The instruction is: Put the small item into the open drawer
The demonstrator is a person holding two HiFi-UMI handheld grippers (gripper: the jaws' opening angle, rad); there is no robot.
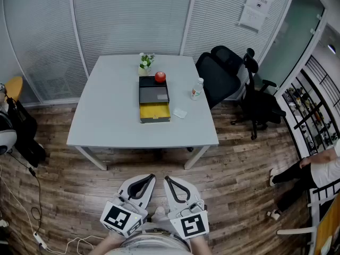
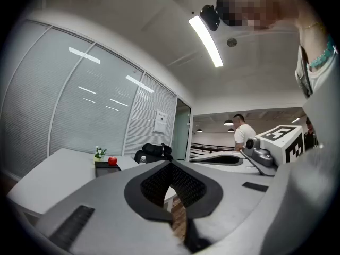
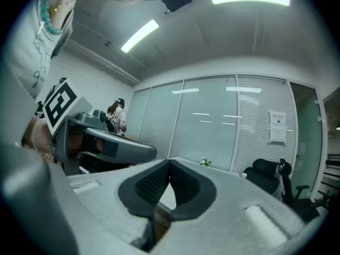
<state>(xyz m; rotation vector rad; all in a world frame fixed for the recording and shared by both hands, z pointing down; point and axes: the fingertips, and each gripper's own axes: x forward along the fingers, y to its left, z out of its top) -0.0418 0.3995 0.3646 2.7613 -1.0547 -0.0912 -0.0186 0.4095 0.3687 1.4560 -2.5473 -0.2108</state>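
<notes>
While I stand back from the desk (image 1: 111,105), my left tongs (image 1: 152,177) and my right tongs (image 1: 166,178) hang side by side at 6 o'clock in the head view, above the wooden floor (image 1: 69,185) and well apart from the desk's near edge. Their tips point toward 12 o'clock and lean in on each other. Each gripper view shows its own ribbed pads pressed together at the tip, so both tongs are closed with nothing between them.

The small item (image 1: 180,113), a pale flat piece, lies on the desk just beside the open drawer (image 1: 154,111), at about 3 o'clock from it and outside it. That drawer has a yellow floor and is pulled out toward 6 o'clock from the black drawer unit (image 1: 153,92), which sits near the middle of the desk. I cannot tell whether the item touches the drawer's side.

On top of the unit, at its 12 o'clock end, rests a red apple (image 1: 160,77). A little potted plant (image 1: 145,62) stands at 11 o'clock from the apple, close to the desk's far edge. A clear bottle (image 1: 197,88) stands upright at 3 o'clock from the unit, near the desk's right edge.

Past that edge, at 2 o'clock, is a black office chair (image 1: 223,73), with a second chair (image 1: 260,100) further toward 3 o'clock. A person (image 1: 319,169) sits at the head view's 4 o'clock edge.
</notes>
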